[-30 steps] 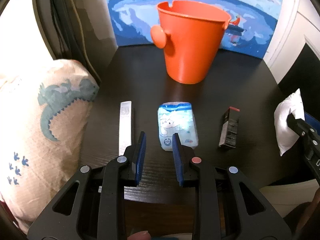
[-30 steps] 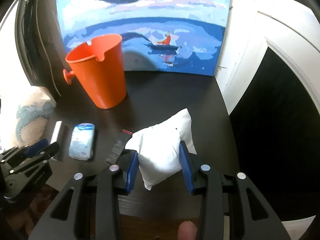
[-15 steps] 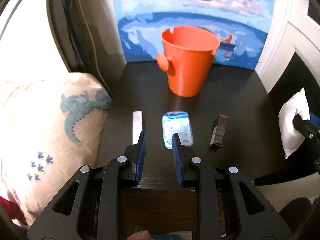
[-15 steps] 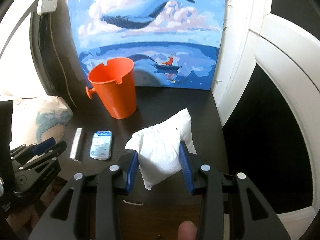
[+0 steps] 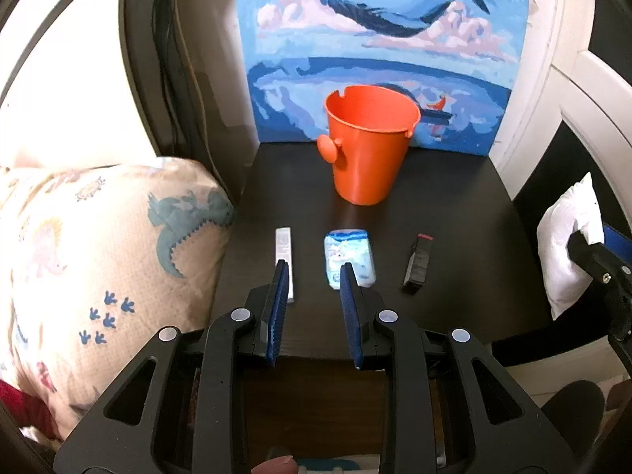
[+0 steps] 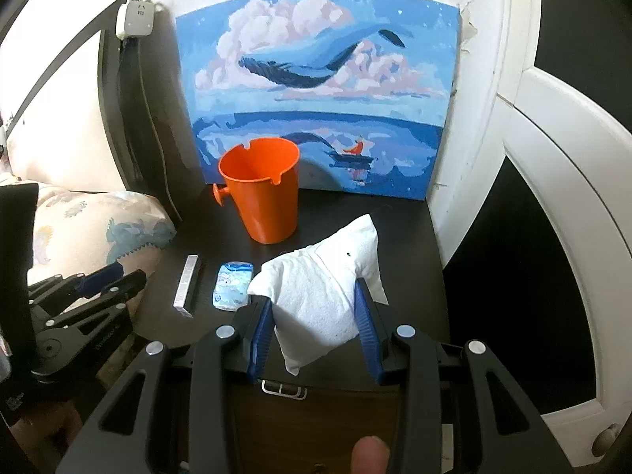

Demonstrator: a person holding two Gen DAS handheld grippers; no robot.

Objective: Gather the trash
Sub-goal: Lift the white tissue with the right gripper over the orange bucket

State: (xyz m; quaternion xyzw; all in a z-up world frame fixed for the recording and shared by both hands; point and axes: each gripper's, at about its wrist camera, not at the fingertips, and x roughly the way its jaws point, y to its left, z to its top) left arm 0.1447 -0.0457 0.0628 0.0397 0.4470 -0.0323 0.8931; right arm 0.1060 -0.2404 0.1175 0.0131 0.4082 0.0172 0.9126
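Whale painting (image 6: pixel 320 91) behind; pack's (image 5: pixel 348 254) print unreadable.

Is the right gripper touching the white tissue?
Touching. In the right wrist view, both blue pads of the right gripper press against the sides of the crumpled white tissue, which hangs between them.

Location type: a bedroom in a home. Indicators: a small dark wooden tabletop (image 5: pixel 454 205) with a metal drawer pull (image 6: pixel 283 389) on its front stands beside a cream pillow printed with green dinosaurs (image 5: pixel 110 252). A blue painted canvas showing a whale among pink clouds (image 6: pixel 320 91) leans against the white wall behind it. A white curved door frame with peeling paint (image 6: pixel 513 126) stands to the right. A white plug adapter with dark cables (image 6: pixel 135 19) hangs at upper left.
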